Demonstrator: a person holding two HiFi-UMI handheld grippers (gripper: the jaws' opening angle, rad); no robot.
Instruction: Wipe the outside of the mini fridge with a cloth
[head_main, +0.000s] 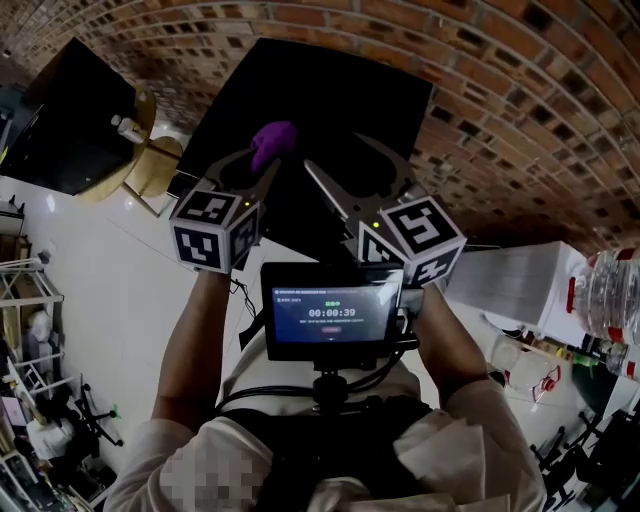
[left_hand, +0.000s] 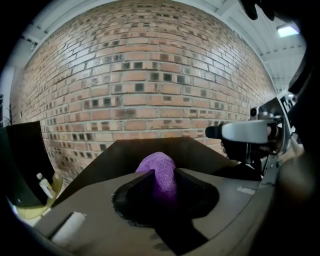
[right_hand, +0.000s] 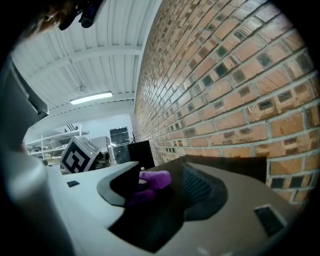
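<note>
1. Purple cloth is bunched between the pads of my left gripper. The jaws are pinched in on it, and a rounded wad pokes out past the tips.
2. My right gripper hangs just to the right with its jaws spread wide and nothing gripped. The purple that shows through its gap is the same cloth, held by the left.
3. The mini fridge is the black box just beyond both grippers, its far side against the brick wall. The cloth hangs over the near left part of its flat top. I cannot tell whether it touches yet.
4. As I judge it, the step in hand is to set the wad down on the top and start wiping.
5. To do it well, I should let only the protruding cloth meet the surface and tilt the tips so the hard jaws never scrape the black finish.
6. The grip should be firm enough that the wad does not drag out during a stroke.
7. I would wipe in overlapping passes from the far edge toward me, then down the sides.
8. The right gripper should stay clear, or steady the fridge if it slides.
</note>
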